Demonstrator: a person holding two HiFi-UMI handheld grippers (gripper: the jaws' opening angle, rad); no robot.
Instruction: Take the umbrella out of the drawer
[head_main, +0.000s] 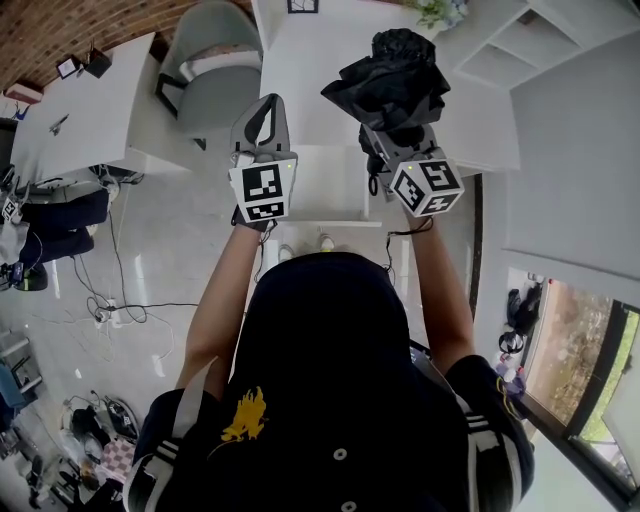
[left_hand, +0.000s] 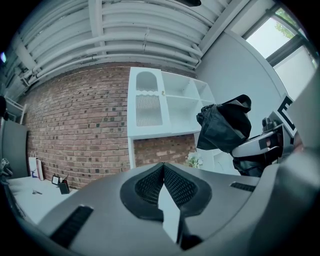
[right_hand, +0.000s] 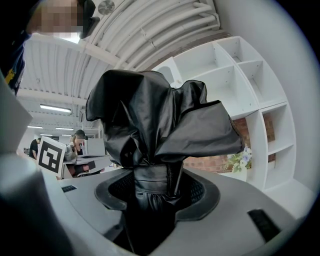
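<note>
The left arm (head_main: 222, 300) and right arm (head_main: 447, 290) reach out in front, side by side. The left tool (head_main: 266, 105) is closed and empty. The right tool (head_main: 402, 130) squeezes the folded black umbrella (head_main: 392, 72).

Dark short-sleeved shirt (head_main: 330, 400), white stripes (head_main: 480, 425) on sleeves, yellow chest emblem (head_main: 245, 415). Grey left gripper (head_main: 263, 112), right gripper (head_main: 404, 138): black ribbed pads (left_hand: 178, 187) inside fingers, black-and-white marker cubes (head_main: 264, 192) behind them.
</note>
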